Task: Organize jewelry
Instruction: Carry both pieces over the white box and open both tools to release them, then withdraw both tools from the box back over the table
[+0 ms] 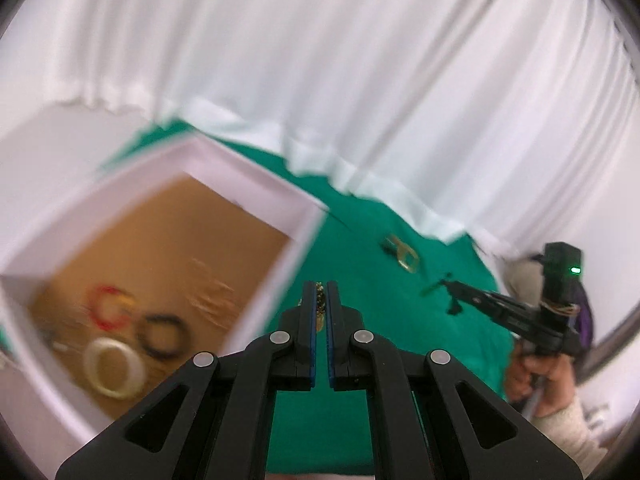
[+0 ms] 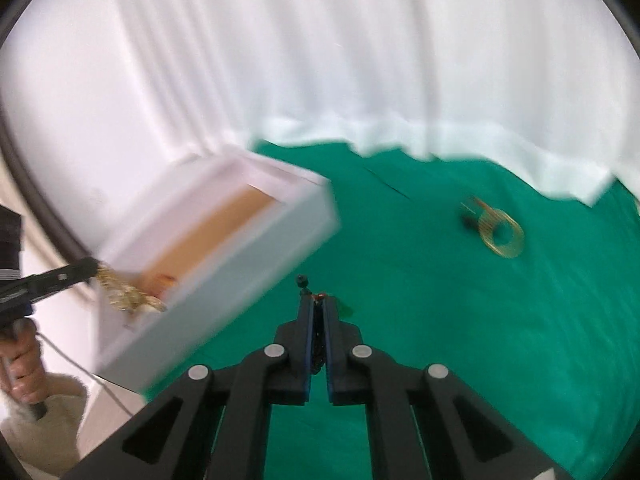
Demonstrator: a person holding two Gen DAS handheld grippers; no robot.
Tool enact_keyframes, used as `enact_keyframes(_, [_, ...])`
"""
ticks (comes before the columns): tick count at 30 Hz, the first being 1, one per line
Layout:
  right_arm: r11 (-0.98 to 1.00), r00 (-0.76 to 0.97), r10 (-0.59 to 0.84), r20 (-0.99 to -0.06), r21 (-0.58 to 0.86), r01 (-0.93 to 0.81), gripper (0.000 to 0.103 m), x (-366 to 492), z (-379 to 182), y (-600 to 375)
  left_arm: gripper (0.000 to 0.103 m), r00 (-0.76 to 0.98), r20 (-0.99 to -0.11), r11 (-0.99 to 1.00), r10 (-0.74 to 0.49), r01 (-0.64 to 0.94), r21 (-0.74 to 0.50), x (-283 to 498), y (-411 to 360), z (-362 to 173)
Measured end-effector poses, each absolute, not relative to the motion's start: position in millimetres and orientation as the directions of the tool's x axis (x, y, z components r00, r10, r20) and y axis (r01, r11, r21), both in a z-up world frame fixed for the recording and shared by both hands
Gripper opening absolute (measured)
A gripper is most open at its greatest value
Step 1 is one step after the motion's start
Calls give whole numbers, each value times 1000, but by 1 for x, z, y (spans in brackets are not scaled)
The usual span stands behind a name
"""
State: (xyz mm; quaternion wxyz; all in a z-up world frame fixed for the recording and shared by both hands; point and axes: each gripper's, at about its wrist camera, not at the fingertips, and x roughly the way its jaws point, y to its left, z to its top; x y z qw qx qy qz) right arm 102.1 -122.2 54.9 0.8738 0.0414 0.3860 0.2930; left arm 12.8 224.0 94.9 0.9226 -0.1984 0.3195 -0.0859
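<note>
Left wrist view: the left gripper (image 1: 320, 300) pinches a gold chain (image 1: 319, 308); red, black and white bangles (image 1: 114, 368) already lie in the white box (image 1: 256, 184).

Right wrist view: the right gripper (image 2: 318, 312) clamps what seems a dark beaded piece (image 2: 317, 344); a gold bangle stack (image 2: 502, 236) remains on the green cloth (image 2: 440, 320), near its far edge.

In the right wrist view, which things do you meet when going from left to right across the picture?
Left tool holding a gold chain → white box → right tool shut on a dark beaded piece → gold bangles on the green cloth.
</note>
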Motion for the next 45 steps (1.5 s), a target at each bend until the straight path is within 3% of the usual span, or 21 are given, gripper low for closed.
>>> enact_keyframes(7, [658,361,694,-623,344,-670,5,102,70,8,1,792,-604,917,-87,-174,-360,4,307,73])
enact_keyframes(11, [578,252,723,-644,363,-731,5,87,54,66,1,763,-645,895,-50,-253,-368,1,337,45])
enact_keyframes(18, [489,89,677,-730,356,-797,5,55,2,152,1,710,-704,881,-15,-324,-345,0,359,6])
enact_keyframes(26, [452,3,613,-790,347,-822,8,39,-38,184,3,667,-741,885,75,-388,-259,-1,365,-17])
enact_keyframes(27, [456,10,610,-793,341,-822,9,38,-38,183,6,663,-743,885,90,-395,-245,-1,364,-18])
enact_keyframes(28, [458,11,612,-791,343,-820,25,38,-37,181,10,659,-745,883,105,-406,-235,-2,363,-18])
enact_keyframes(29, [465,18,620,-784,348,-814,49,38,-34,177,27,659,-744,882,108,-410,-235,-4,362,-17])
enact_keyframes(30, [478,40,634,-772,351,-805,56,40,-29,169,47,661,-742,880,110,-412,-236,-5,362,-16])
enact_keyframes(32, [497,84,645,-760,333,-801,57,44,-19,158,63,676,-727,877,123,-417,-240,-9,358,-12])
enact_keyframes(35, [534,166,648,-743,288,-795,57,46,-6,130,66,694,-710,894,123,-388,-223,-12,339,-3])
enact_keyframes(38, [598,250,620,-744,241,-764,61,51,-11,96,75,718,-690,919,94,-330,-217,-13,306,4])
enact_keyframes(40, [664,323,564,-760,186,-724,67,54,-24,71,78,731,-680,943,50,-259,-209,-12,270,6])
enact_keyframes(45, [839,464,362,-809,64,-541,68,65,-71,-15,84,725,-681,973,-101,-70,-218,-2,183,1])
